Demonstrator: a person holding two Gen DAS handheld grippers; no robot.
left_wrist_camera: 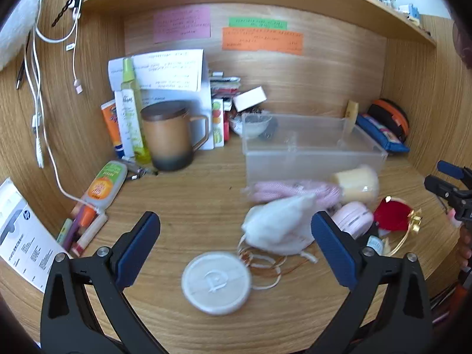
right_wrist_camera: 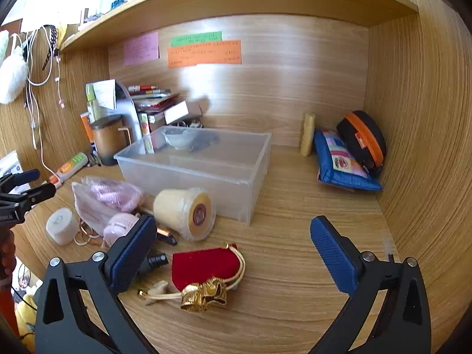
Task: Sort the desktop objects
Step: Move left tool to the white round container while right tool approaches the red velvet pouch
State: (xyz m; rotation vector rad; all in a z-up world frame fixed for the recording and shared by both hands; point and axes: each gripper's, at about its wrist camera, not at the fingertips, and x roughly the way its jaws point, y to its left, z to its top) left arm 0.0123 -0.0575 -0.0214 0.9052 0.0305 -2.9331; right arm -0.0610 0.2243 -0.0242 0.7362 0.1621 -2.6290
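I hold both tongs, left (left_wrist_camera: 236,244) and right (right_wrist_camera: 233,250), spread and empty above the counter (right_wrist_camera: 295,206) clutter, since the clear bin (right_wrist_camera: 206,159) awaits sorting.

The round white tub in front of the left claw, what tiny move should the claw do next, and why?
Probably ease the left claw forward and down over the round white tub. Its jaws stand wide open and empty, the tub lies on the desk just ahead of them, and the clear plastic box behind looks empty, a likely place to put it.
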